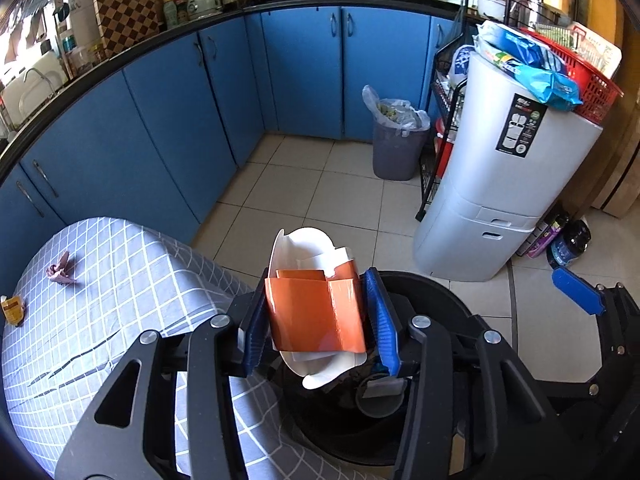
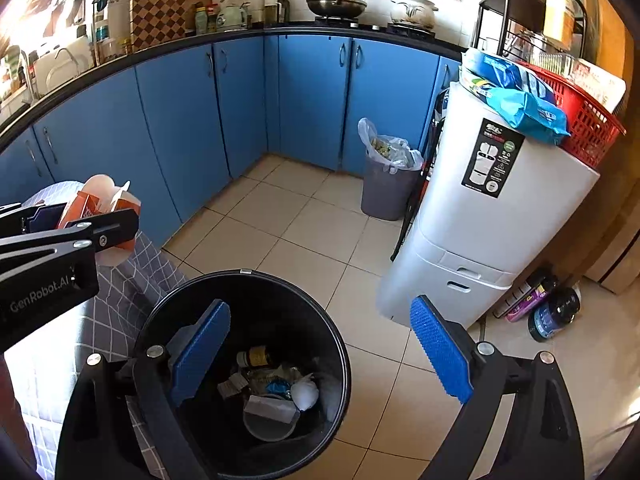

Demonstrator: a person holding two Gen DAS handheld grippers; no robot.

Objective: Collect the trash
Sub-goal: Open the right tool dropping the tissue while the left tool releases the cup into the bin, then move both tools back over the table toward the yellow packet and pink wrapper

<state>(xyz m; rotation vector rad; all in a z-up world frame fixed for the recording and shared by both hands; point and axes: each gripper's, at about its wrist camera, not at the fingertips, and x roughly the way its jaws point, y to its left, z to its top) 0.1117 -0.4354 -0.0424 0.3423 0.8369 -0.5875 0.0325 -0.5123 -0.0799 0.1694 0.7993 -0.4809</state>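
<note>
While the left hand-held gripper [image 1: 320,316] clasps an orange carton [image 1: 316,312], the black bin [image 2: 244,360] sits beneath.
Right hand-held gripper [image 2: 320,352] hangs released, empty, above the bin's litter.

Reading "GenRobot.AI" in pale letters on the black body of the left claw [image 2: 86,216]; print on the white cabinet's black label [image 2: 493,159] staying too small to read.
</note>
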